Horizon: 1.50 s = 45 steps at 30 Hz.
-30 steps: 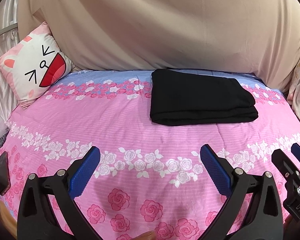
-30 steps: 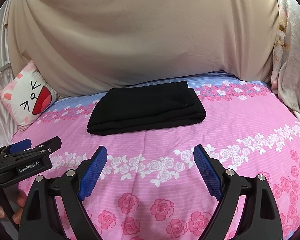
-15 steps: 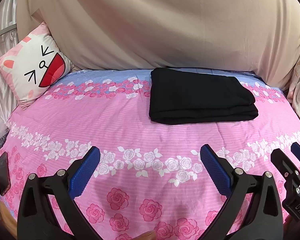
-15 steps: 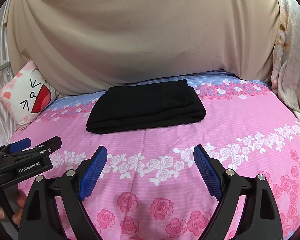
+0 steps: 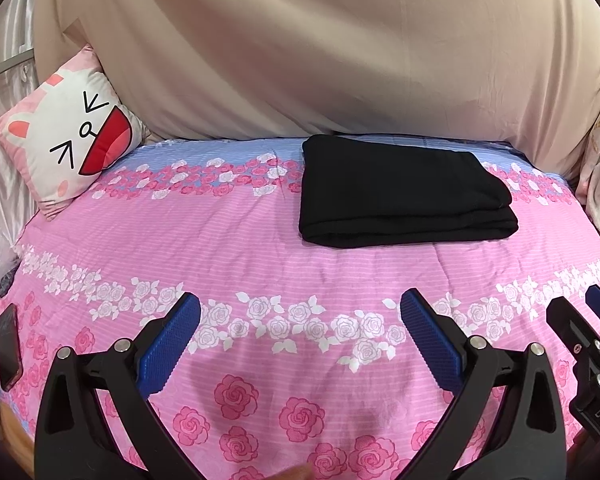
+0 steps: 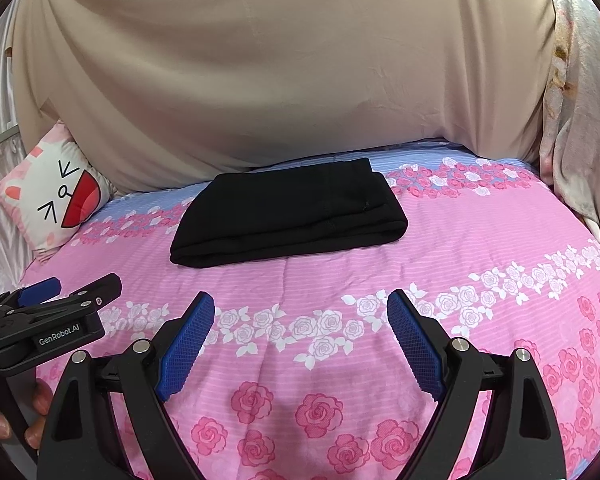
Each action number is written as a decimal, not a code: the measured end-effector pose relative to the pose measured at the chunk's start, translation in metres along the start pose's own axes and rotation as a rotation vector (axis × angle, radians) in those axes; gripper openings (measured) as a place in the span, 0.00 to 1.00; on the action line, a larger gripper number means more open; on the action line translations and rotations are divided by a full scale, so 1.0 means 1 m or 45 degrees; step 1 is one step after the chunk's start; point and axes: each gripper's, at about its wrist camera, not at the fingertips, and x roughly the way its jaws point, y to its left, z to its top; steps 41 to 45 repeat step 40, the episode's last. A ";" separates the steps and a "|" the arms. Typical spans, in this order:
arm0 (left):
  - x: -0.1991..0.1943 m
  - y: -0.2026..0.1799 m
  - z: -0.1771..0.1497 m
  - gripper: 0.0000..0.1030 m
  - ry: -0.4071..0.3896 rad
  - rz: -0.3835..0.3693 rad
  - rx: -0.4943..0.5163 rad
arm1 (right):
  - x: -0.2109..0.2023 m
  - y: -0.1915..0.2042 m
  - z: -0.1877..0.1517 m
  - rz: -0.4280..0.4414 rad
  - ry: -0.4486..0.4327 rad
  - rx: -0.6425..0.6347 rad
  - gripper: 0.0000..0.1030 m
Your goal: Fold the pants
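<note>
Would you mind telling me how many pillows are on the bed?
1. The cartoon-face pillow leans at the far left corner of the bed, left of the folded black pants. The beige cloth behind could hide others.

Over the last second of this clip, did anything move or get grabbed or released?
Almost nothing changed. Both views drift very slightly; nothing was grabbed or released. The left gripper and right gripper stay open and empty above the pink bedspread, short of the folded black pants. The cat pillow is unmoved.
</note>
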 end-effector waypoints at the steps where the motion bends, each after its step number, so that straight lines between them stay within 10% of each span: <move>1: 0.000 0.000 0.000 0.95 0.001 0.005 0.002 | 0.000 0.000 0.000 -0.001 0.000 0.000 0.83; 45: 0.008 -0.007 -0.014 0.95 0.030 -0.001 0.146 | 0.010 -0.003 -0.003 -0.005 0.047 -0.004 0.83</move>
